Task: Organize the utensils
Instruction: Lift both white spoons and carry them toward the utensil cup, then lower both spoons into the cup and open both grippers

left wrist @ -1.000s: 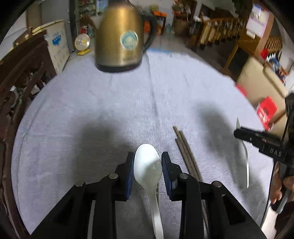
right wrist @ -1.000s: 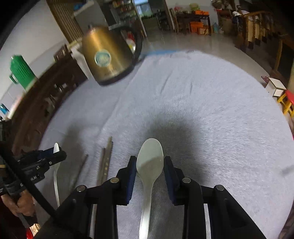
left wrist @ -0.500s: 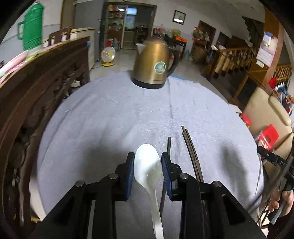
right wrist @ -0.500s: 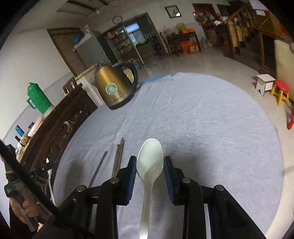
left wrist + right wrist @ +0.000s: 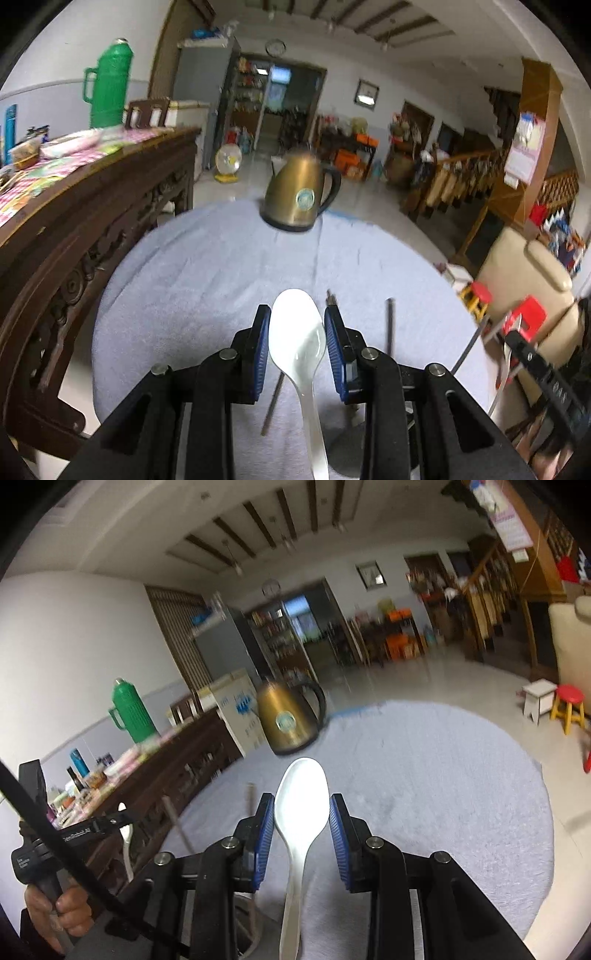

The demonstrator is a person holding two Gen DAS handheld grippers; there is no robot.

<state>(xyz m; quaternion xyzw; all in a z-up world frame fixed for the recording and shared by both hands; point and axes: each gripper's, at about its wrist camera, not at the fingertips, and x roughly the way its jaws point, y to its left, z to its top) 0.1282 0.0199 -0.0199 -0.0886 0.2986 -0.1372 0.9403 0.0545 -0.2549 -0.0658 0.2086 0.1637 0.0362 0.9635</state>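
While the blue-padded fingers of the left gripper (image 5: 297,347) stood partly open, they pressed on either side of a white spoon (image 5: 297,341), its bowl jutting forward past the fingertips at lower centre of the frame. Its long axis ran up the picture, bowl uppermost and hollow side showing, handle trailing down to the bottom edge between the black finger arms. The spoon looked glossy, smooth and plain white. The gripper tilted down toward the worktop (image 5: 207,280), a round surface under a pale grey cloth.

The right gripper (image 5: 302,829) held a second white spoon (image 5: 301,812) the same way: pads partly open and closed against the bowl's sides, bowl pointing up-frame, handle running to the bottom edge. This gripper pointed closer to level, so the ceiling filled the upper frame.

Dark chopsticks (image 5: 389,325) lay on the cloth beside and beneath the left fingers. A golden kettle (image 5: 301,201) stood at the worktop's far edge, centre frame. A hand (image 5: 59,912) gripped the left gripper's handle at lower left of the right view.
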